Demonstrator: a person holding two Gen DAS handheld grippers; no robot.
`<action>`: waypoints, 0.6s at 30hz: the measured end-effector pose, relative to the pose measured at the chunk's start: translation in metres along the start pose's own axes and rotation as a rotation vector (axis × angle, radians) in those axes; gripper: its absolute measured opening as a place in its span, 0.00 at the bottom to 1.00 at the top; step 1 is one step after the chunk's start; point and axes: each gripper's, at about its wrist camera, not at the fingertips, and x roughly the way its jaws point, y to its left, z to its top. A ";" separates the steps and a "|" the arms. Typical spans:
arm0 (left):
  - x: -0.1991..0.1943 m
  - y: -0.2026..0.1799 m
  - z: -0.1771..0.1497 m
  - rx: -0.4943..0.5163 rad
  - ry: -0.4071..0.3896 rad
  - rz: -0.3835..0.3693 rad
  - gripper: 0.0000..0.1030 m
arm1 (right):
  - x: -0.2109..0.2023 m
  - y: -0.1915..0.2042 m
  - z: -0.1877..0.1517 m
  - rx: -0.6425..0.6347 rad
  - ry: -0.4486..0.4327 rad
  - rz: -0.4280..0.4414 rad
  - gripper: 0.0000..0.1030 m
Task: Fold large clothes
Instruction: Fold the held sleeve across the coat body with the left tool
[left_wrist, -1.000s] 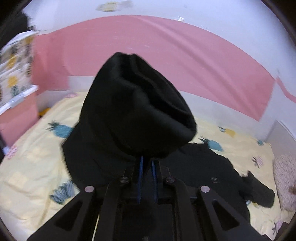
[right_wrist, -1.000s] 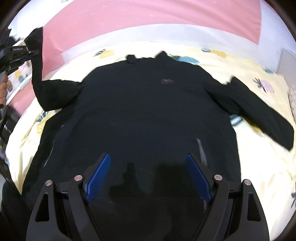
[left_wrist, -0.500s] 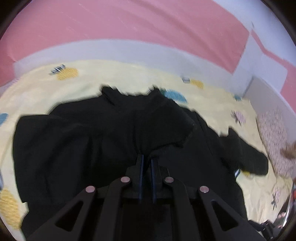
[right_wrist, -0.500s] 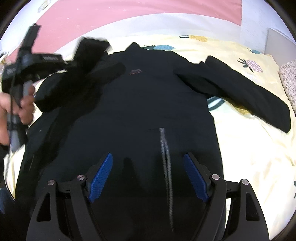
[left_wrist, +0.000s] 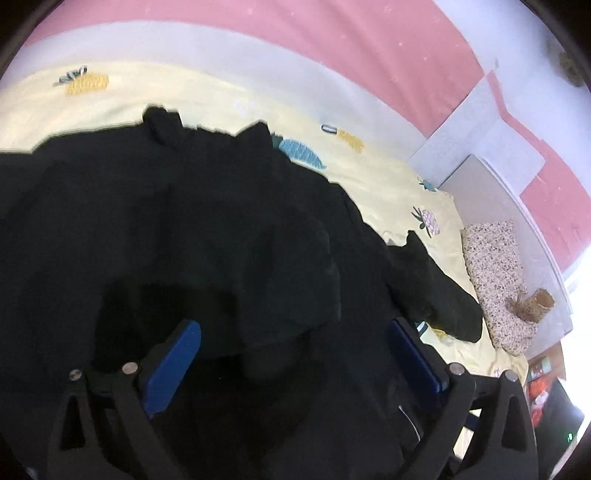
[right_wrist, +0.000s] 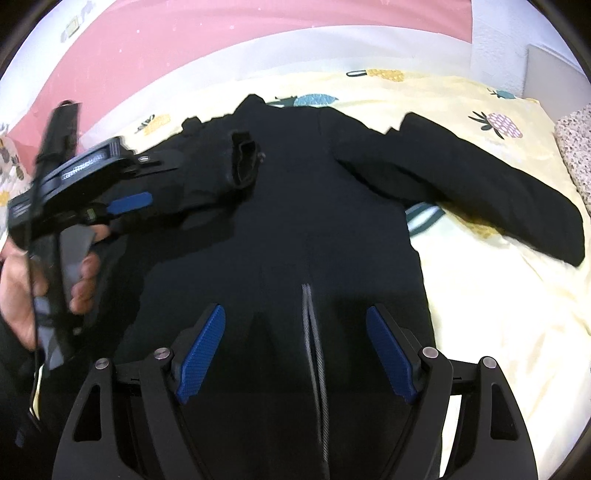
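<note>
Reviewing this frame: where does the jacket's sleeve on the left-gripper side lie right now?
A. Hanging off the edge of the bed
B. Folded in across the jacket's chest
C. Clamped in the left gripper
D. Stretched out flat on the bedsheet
B: the left sleeve lies over the black jacket with its cuff on the chest, and the left gripper is open with nothing between its fingers.

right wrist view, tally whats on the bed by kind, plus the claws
black zip-front jacket: 1
speckled pillow: 1
yellow pineapple-print bedsheet: 1
claws with blue pads: 2, left claw and right claw, both open
total: 5
</note>
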 end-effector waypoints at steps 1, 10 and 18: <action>-0.006 0.000 0.001 0.004 -0.008 0.000 0.99 | 0.001 0.002 0.004 0.000 -0.005 0.007 0.77; -0.095 0.090 0.023 -0.028 -0.162 0.281 0.74 | 0.036 0.034 0.062 -0.008 -0.035 0.121 0.77; -0.089 0.157 0.021 -0.071 -0.113 0.433 0.48 | 0.129 0.054 0.121 0.038 0.053 0.184 0.37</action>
